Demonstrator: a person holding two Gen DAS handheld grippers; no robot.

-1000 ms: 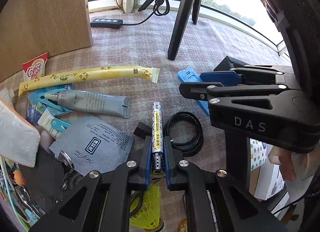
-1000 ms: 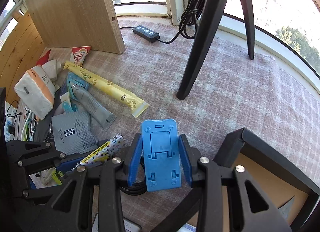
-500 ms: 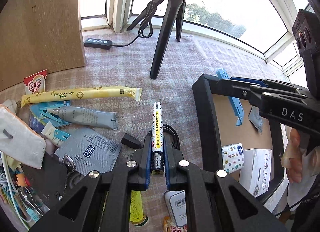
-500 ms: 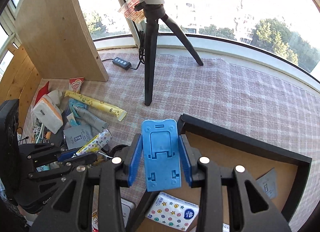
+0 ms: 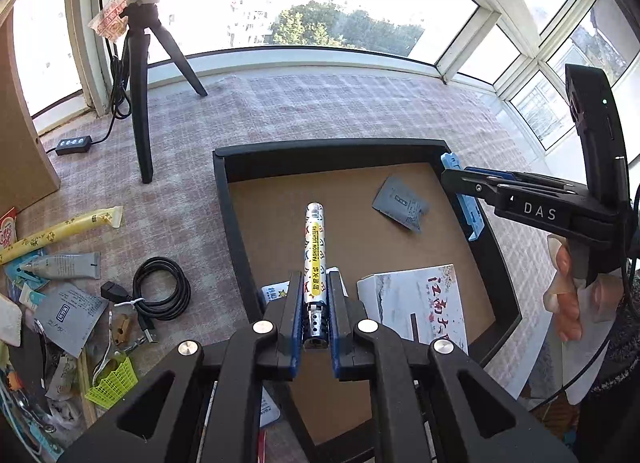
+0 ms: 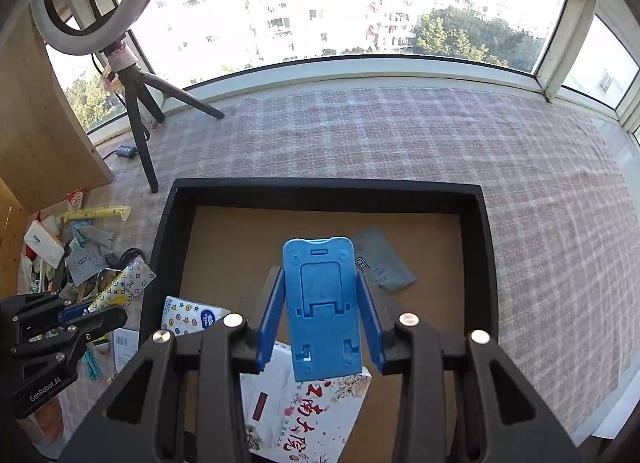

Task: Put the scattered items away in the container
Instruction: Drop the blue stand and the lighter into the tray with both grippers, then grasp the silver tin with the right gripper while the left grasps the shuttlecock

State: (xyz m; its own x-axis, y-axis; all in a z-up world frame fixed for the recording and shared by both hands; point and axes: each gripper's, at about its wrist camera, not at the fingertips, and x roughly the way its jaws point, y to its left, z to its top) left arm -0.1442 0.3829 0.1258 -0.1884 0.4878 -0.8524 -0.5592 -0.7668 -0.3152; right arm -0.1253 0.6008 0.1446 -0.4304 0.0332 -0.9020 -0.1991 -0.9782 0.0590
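My left gripper (image 5: 315, 283) is shut on a patterned lighter (image 5: 314, 243) and holds it over the black container (image 5: 224, 191), a tray with a brown floor. My right gripper (image 6: 322, 295) is shut on a blue phone stand (image 6: 322, 303) above the same container (image 6: 168, 231); it also shows in the left wrist view (image 5: 464, 191) at the tray's right wall. Inside lie a grey sachet (image 5: 400, 203), a white box with red characters (image 6: 304, 411) and a star-printed tissue pack (image 6: 188, 315).
Scattered items lie left of the tray: a coiled black cable (image 5: 160, 287), a yellow tea stick (image 5: 60, 231), a grey tube (image 5: 64, 265), a grey packet (image 5: 66, 313), a green mesh piece (image 5: 112, 381). A black tripod (image 5: 140, 103) and a wooden panel (image 6: 36, 135) stand at the back left.
Both grippers have risen and moved right, from beside the clutter to over the container, each still holding its item. The tray now fills the middle of both views.
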